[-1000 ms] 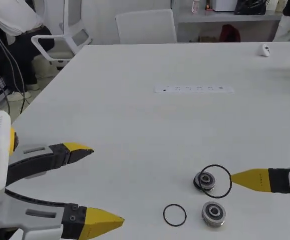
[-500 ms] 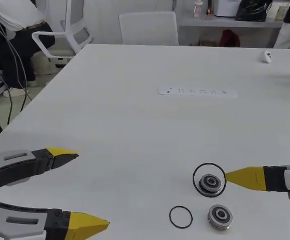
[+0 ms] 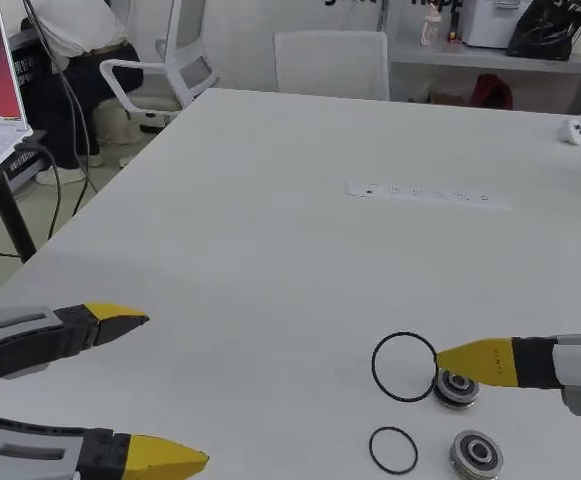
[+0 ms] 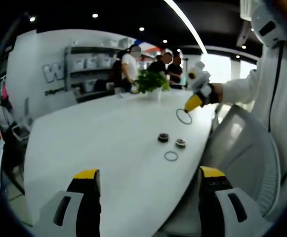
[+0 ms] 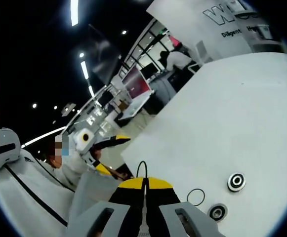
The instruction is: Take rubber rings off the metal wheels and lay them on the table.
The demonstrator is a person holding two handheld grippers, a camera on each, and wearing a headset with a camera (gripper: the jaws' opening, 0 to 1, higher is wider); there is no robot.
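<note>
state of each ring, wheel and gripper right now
right gripper, shut on held rubber ring
held rubber ring, pinched, off its wheel
loose rubber ring, flat on the table
far metal wheel, ring off
near metal wheel, ring off
left gripper, open, empty

Right gripper [image 3: 448, 359] pinching a ring [image 3: 373, 366], just left of a wheel [image 3: 457, 388]. Second ring [image 3: 370, 450] flat on the table [image 3: 270, 200], second wheel [image 3: 475, 455] beside it. Left gripper [image 3: 155, 392] gaping wide.
</note>
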